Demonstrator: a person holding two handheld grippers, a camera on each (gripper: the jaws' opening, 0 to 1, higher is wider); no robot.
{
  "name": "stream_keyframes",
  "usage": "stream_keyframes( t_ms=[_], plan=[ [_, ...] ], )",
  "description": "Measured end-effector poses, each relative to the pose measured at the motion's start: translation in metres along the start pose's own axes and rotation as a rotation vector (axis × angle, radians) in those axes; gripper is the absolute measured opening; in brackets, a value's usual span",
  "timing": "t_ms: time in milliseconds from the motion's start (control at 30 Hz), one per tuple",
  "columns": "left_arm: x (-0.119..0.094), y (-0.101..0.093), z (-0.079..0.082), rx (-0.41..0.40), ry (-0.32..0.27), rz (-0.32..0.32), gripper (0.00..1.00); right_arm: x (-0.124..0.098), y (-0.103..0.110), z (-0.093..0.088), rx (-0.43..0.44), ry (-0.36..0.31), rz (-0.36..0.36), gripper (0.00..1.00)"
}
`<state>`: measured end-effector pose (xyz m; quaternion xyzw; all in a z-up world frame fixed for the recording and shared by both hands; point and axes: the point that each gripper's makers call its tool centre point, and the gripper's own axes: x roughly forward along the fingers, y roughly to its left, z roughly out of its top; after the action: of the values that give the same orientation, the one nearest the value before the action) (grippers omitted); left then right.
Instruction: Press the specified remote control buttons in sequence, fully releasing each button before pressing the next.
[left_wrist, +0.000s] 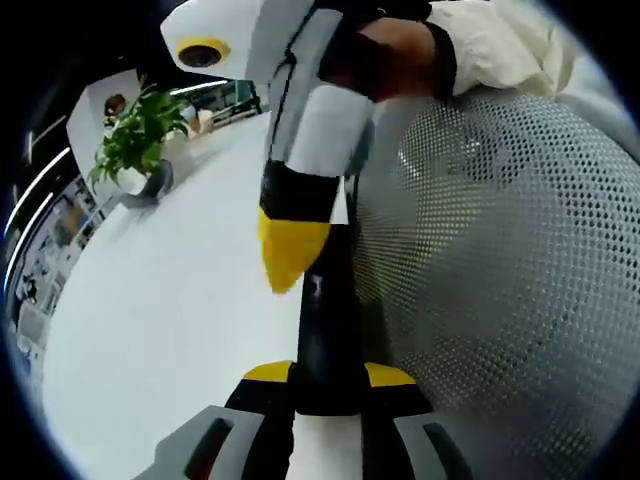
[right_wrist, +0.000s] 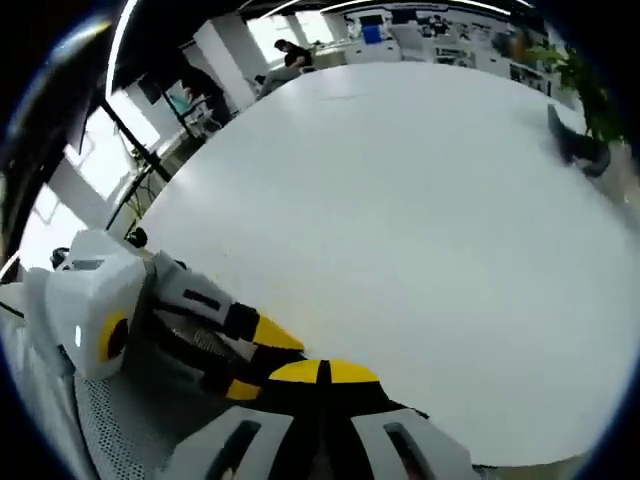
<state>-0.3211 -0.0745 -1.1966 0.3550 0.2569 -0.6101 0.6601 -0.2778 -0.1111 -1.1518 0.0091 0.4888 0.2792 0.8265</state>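
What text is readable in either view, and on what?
None readable.
The black remote clamped in the left gripper shows no legible print.
Wall displays far beyond the white table: too small and blurred.
No markings on the right gripper or the plant.

The left gripper (left_wrist: 328, 385) rises from the lower edge of the left gripper view, its yellow-tipped jaws closed on the near end of a black remote control (left_wrist: 327, 325). The remote extends away from the jaws, lying along the edge of a white table (left_wrist: 170, 300). The right gripper (left_wrist: 292, 255) enters from above the remote; its yellow tip, jaws together, sits at the remote's far portion, though contact cannot be confirmed. A person's hand (left_wrist: 385, 60) grips it, with a pale sleeve (left_wrist: 500, 45) beyond. A mesh chair back (left_wrist: 500, 270) stands just beside the remote, off the table. A potted plant (left_wrist: 140, 140) stands on the table, well apart from the remote.
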Motion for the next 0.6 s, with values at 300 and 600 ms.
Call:
stream_keyframes(
  t_ms=[300,600],
  plan=[
    [-0.005,0.012,0.005,0.012,-0.030,-0.002,0.24,-0.047,-0.029,0.023,-0.006,-0.205,-0.157,0.01],
    [-0.013,0.038,-0.006,0.000,-0.020,0.016,0.24,-0.083,-0.036,0.029,0.012,-0.395,-0.216,0.26]
  ],
)
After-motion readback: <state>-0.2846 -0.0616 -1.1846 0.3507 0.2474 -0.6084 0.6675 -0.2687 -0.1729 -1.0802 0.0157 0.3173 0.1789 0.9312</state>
